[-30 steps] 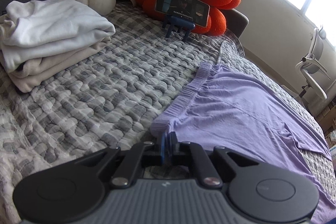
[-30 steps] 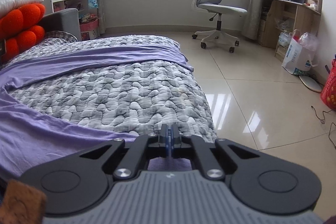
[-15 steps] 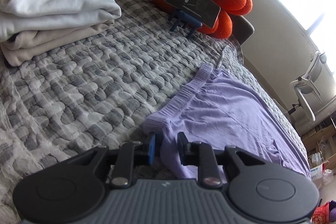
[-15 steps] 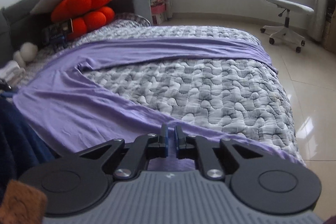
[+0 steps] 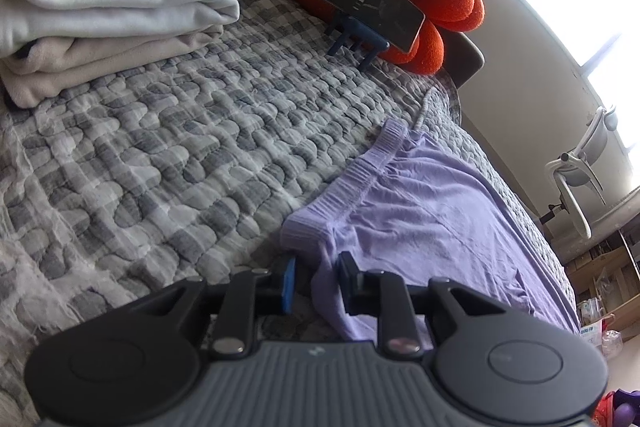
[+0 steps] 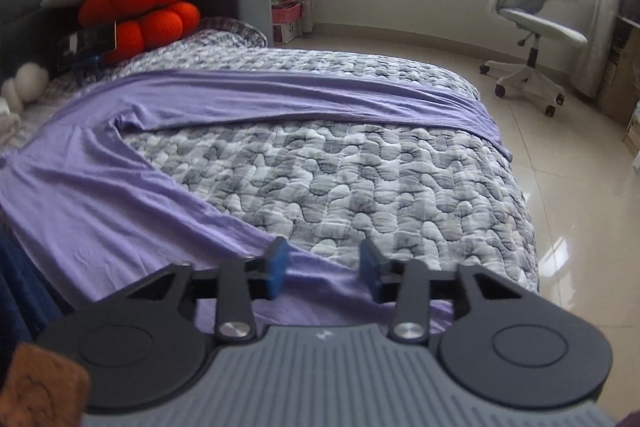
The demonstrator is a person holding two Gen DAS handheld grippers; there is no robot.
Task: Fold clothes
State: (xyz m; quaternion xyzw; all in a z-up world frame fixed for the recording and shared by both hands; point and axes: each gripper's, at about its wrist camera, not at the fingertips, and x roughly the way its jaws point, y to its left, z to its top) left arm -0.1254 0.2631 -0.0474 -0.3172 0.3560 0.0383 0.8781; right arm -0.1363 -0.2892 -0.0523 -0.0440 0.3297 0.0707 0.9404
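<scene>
A stack of folded pale garments (image 5: 100,11) sat at the left of the quilted bed (image 5: 168,147), which suggested part of the laundry was already done, while a pair of lilac trousers (image 5: 432,219) lay spread flat and unfolded across the right half of it. The left hand-held gripper (image 5: 316,277) was released, its jaws standing apart on either side of a bunched corner of the ribbed waistband (image 5: 360,175), with fabric lying loose between them but not pinched. Seen from the right wrist, the trousers ran lengthwise down the bed, waistband toward the orange cushion (image 6: 140,11) at the headboard end and cuffs toward the foot, the two legs splayed in a wide V with bare quilt between them: the far leg (image 6: 320,99) reached the bed's outer edge, the near leg (image 6: 132,211) ran back toward the camera. The right hand-held gripper (image 6: 323,271) was likewise released, jaws wide over the near leg's lower end. Judging by this, no fold had yet been made in the trousers.
</scene>
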